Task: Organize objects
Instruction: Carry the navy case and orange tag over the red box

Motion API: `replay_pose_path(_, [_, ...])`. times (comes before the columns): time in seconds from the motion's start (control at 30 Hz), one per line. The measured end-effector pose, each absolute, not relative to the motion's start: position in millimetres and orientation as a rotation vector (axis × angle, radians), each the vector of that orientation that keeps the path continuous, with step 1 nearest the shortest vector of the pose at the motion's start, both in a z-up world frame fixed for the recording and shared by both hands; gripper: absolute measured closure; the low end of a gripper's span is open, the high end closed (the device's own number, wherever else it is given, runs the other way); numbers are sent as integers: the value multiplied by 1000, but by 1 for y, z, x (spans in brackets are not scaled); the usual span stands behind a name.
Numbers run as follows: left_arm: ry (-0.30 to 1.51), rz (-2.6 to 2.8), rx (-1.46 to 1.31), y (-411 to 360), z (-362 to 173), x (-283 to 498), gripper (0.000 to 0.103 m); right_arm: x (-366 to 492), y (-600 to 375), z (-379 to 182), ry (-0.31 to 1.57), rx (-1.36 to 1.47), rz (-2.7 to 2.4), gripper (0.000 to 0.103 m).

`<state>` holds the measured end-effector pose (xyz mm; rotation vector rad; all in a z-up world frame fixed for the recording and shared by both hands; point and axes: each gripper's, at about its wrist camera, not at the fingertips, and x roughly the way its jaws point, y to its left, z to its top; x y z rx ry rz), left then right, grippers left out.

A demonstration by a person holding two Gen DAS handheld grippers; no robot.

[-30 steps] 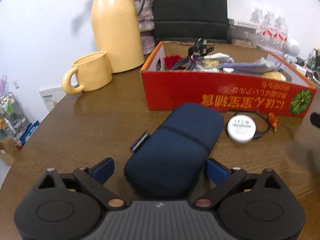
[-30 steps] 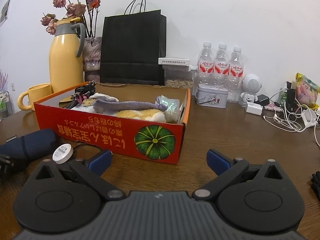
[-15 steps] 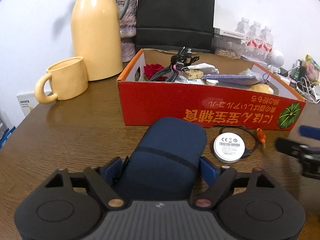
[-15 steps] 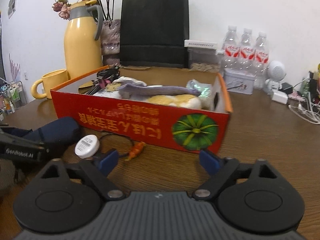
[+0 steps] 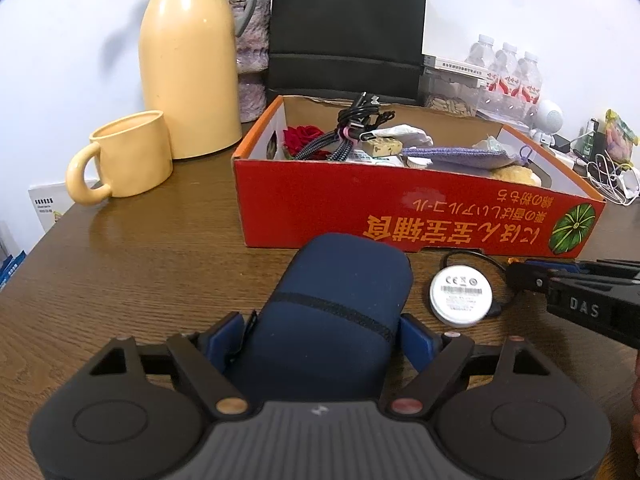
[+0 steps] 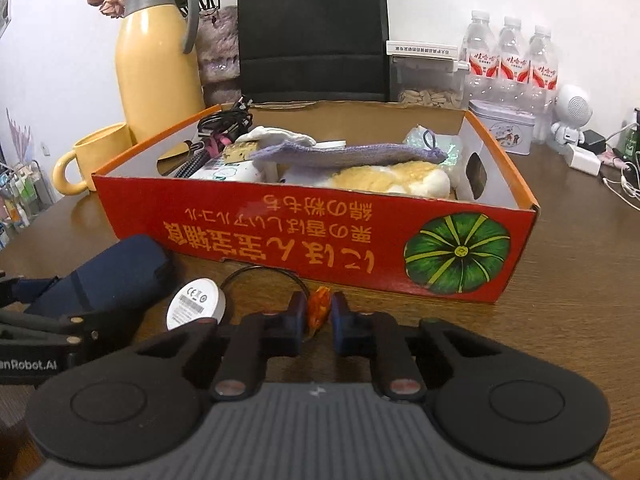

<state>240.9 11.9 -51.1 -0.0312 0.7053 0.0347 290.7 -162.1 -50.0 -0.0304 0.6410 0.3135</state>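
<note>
Right wrist — orange plug [image 6: 319, 309] between tongs [image 6: 318, 314]

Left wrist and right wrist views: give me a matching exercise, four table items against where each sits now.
Items:
1. navy pouch
2. orange tag
3. white disc
4. purple knit pouch

Places:
A. inside the red box
B. between the left tongs
C. on the table, beside the navy pouch
D. between the right tongs

Pairs: 1-B, 2-D, 3-C, 4-A

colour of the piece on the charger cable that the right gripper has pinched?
Orange: the small piece between the right gripper pads. Right wrist view shows it best.
</note>
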Motion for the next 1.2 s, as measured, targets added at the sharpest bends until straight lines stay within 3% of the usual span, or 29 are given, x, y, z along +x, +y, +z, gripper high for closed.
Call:
replay_pose_path(0.33, [709, 43, -30, 12, -52, 239, 16, 265, -183, -42, 546, 28, 296, 90])
replay_pose_path(0.67, [681, 10, -88, 18, -45, 221, 36, 242, -197, -40, 516, 38, 277, 90])
replay_pose_path(1.2, [554, 53, -63, 9, -8, 188, 39, 223, -204, -25, 431, 61, 314, 90])
